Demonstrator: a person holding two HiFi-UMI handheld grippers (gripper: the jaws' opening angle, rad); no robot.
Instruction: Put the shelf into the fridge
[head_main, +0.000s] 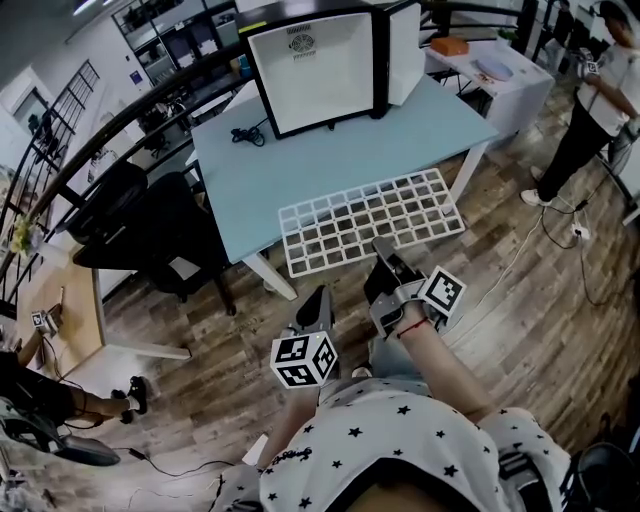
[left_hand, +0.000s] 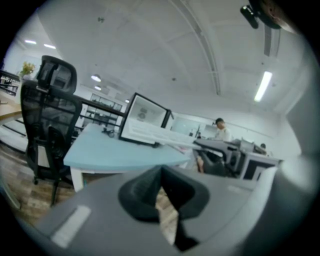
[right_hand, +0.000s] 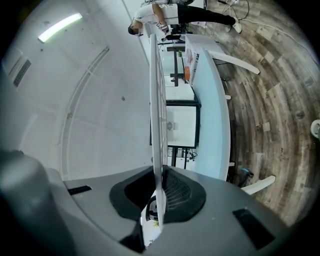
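The white wire-grid shelf (head_main: 370, 218) lies flat in the air, partly over the near edge of the pale blue table (head_main: 330, 160). My right gripper (head_main: 383, 250) is shut on the shelf's near rim. In the right gripper view the shelf (right_hand: 157, 100) runs edge-on from between the pads. The small black fridge (head_main: 320, 70) stands at the back of the table with its white inside facing me and its door (head_main: 405, 50) swung open to the right. My left gripper (head_main: 318, 300) hangs lower and to the left, shut and empty, short of the shelf. It (left_hand: 160, 175) points toward the fridge (left_hand: 145, 119).
A black office chair (head_main: 160, 230) stands left of the table, over wooden floor. A person (head_main: 600, 90) stands at the far right by a white table (head_main: 505, 75) with an orange item (head_main: 450, 45). Cables (head_main: 560, 230) lie on the floor to the right.
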